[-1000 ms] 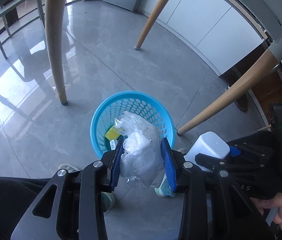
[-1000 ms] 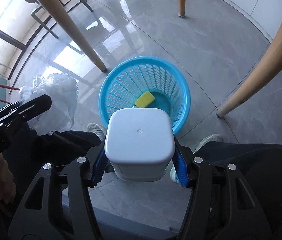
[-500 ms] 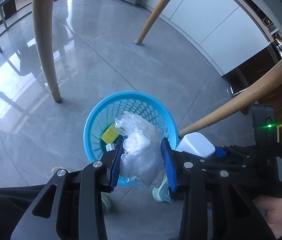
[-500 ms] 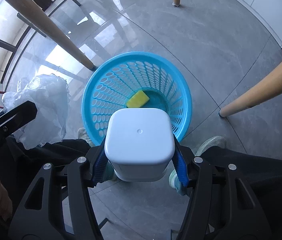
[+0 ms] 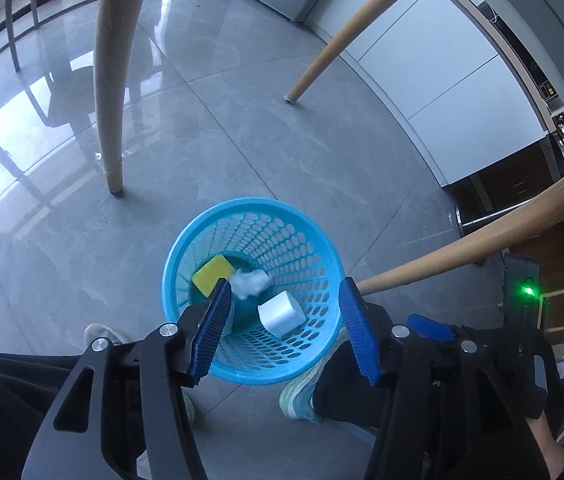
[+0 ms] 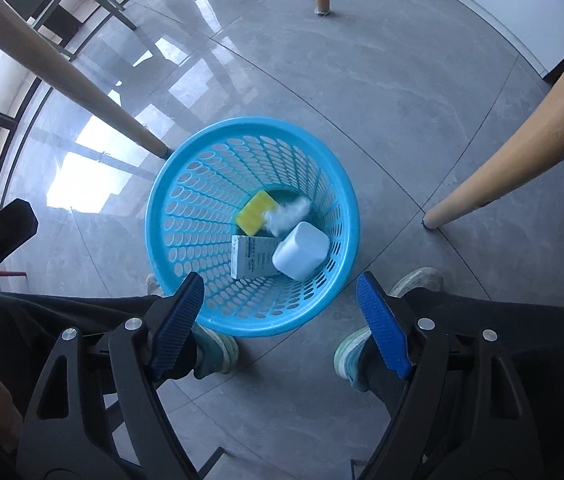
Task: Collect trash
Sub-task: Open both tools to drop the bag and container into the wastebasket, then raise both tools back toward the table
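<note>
- Both loads have dropped: your left gripper [image 5: 282, 320] and right gripper [image 6: 280, 316] hang with jaws spread, empty.
- White container [image 6: 301, 250] and crumpled plastic [image 6: 287, 216] lie in the blue basket [image 6: 170, 184], directly below both.

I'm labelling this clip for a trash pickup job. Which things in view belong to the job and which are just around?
Job: blue basket, yellow sponge, crumpled plastic bag, white container, printed carton, left gripper and right gripper, both open.
Around: wooden table legs, green chair, person's shoes.
</note>
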